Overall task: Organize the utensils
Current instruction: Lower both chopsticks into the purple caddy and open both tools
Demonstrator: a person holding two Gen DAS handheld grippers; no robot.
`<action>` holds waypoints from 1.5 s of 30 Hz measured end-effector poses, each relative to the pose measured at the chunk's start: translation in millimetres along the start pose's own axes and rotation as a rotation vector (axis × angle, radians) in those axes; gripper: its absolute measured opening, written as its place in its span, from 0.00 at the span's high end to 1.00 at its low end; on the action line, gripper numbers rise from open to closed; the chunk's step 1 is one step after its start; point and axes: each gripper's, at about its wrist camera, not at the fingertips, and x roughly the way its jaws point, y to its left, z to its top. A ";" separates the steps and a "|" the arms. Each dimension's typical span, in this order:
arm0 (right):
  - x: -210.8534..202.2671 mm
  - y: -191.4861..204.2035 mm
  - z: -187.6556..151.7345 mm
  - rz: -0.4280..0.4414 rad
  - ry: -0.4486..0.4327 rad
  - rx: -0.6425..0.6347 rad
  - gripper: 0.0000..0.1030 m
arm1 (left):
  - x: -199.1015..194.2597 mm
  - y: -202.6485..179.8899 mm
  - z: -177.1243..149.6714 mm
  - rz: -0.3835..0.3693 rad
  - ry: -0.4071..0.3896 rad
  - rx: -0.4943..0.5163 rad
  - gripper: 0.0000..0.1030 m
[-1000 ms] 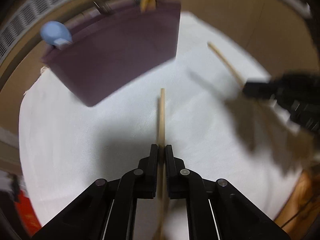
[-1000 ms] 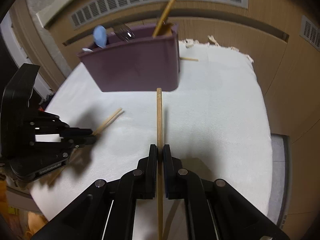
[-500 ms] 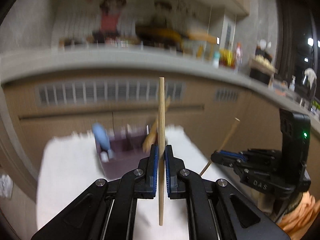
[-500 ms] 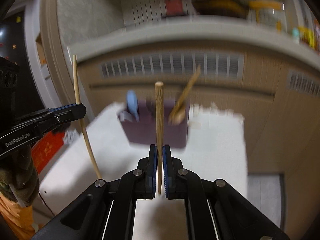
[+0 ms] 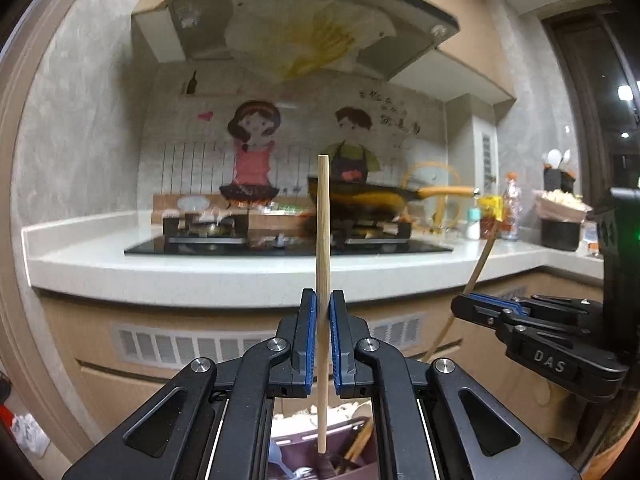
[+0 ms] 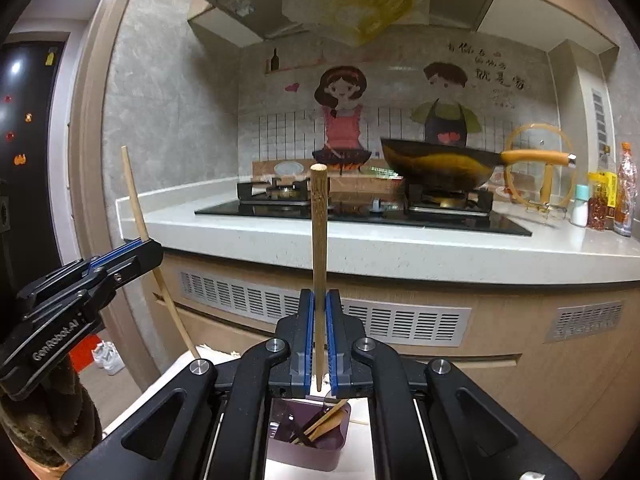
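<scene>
Left gripper [image 5: 323, 312] pinches a chopstick [image 5: 322, 240] upright, jaws tight on it; right gripper [image 6: 319, 312] clamps its own chopstick [image 6: 319, 240] the same way. Both hang high above the purple holder [image 6: 308, 452], near the far counter [image 6: 380, 248].

Purple utensil holder [image 6: 306, 446] mostly hidden behind hand-held gripper [image 6: 319, 322].
</scene>
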 end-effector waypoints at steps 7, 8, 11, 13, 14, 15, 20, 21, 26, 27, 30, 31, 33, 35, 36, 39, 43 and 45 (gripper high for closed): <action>66.1 -0.3 -51.5 0.016 0.170 -0.001 0.94 | 62.8 28.7 -70.4 0.015 0.184 -0.092 0.93; 76.4 0.1 -59.6 0.019 0.200 0.000 0.94 | 70.7 32.3 -79.6 0.017 0.211 -0.103 0.93; 106.5 0.3 -89.7 0.044 0.303 0.025 0.94 | 88.3 37.6 -107.9 0.023 0.279 -0.125 0.93; 121.5 -0.3 -103.8 0.061 0.356 0.039 0.94 | 99.3 39.9 -126.7 0.028 0.324 -0.135 0.93; 131.3 0.2 -113.9 0.065 0.391 0.044 0.94 | 103.0 40.8 -133.8 0.030 0.338 -0.140 0.93; 136.5 0.4 -120.4 0.066 0.410 0.045 0.94 | 108.3 42.4 -142.9 0.032 0.358 -0.149 0.93; 156.8 4.8 -146.4 0.081 0.484 0.046 0.94 | 121.8 43.3 -167.4 0.049 0.409 -0.156 0.92; 159.8 4.8 -150.6 0.083 0.492 0.048 0.94 | 123.1 42.7 -170.2 0.065 0.407 -0.142 0.92; 172.4 -0.2 -164.5 0.086 0.531 0.071 0.94 | 130.9 46.4 -179.1 0.075 0.445 -0.135 0.90; 176.0 -1.2 -167.0 0.083 0.541 0.076 0.94 | 132.8 46.4 -180.2 0.080 0.457 -0.137 0.90; 181.0 -8.8 -175.6 0.077 0.554 0.094 0.93 | 134.9 48.1 -185.9 0.101 0.475 -0.138 0.89; 180.9 -11.5 -177.6 0.081 0.561 0.104 0.91 | 133.7 48.1 -184.9 0.111 0.475 -0.136 0.89; 178.6 -15.4 -178.4 0.091 0.567 0.119 0.79 | 129.0 46.9 -181.9 0.131 0.465 -0.126 0.81; 171.5 -17.2 -175.3 0.087 0.551 0.122 0.54 | 121.7 48.0 -175.3 0.145 0.442 -0.134 0.70; 166.1 -17.9 -172.7 0.070 0.531 0.116 0.49 | 116.8 49.4 -171.3 0.152 0.427 -0.143 0.60; 143.9 -17.8 -162.1 0.027 0.452 0.088 0.43 | 97.6 54.0 -157.8 0.177 0.379 -0.177 0.40; 106.5 -19.1 -148.9 0.013 0.392 0.094 0.31 | 62.0 51.9 -145.8 0.200 0.344 -0.180 0.31; 83.5 -18.0 -146.9 -0.001 0.355 0.089 0.26 | 38.6 45.7 -145.4 0.219 0.322 -0.164 0.18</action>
